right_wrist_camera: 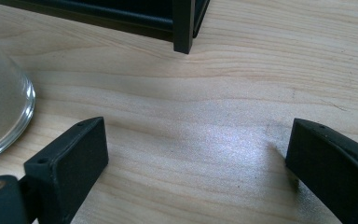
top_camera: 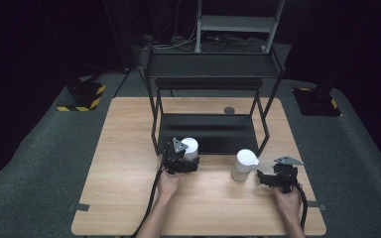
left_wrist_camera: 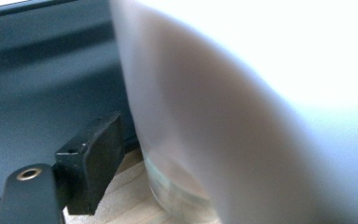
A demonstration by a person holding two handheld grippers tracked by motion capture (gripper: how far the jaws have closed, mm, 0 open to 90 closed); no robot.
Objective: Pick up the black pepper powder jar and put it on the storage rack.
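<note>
- Table (top_camera: pixel 129 198) of pale wood fills the middle of the high view, with a black metal shelf rack (top_camera: pixel 213 99) standing on its far half and a small dark round disc (top_camera: pixel 229 110) lying behind the rack's lower shelf.
- Two white-topped cups stand near the rack's front edge: the left cup (top_camera: pixel 190 147) sits at the lip of the lower shelf, and the right cup (top_camera: pixel 243 165) stands on bare wood just in front of the rack's right leg.
- The left tongs (top_camera: pixel 188 161), held in the person's left hand (top_camera: pixel 168 182), are pressed up against the left cup; from this height I cannot tell whether they are closed on it.
- The right tongs (top_camera: pixel 259 177), held in the right hand (top_camera: pixel 287 198), lie low on the table just to the right of the right cup, apart from it.
- In the left gripper view the left cup (left_wrist_camera: pixel 242 116) looms huge and blurred, its clear glassy base resting on the wood beside the dark shelf; one black jaw stands just left of the cup wall, seemingly not touching, and the other jaw is hidden, so I cannot tell the grip.
- In the right gripper view the right tongs (right_wrist_camera: pixel 196 163) are spread wide with only bare wood between the jaws; the clear rim of the right cup (right_wrist_camera: pixel 4 107) sits outside the left jaw, and a rack leg (right_wrist_camera: pixel 183 28) stands beyond.
</note>
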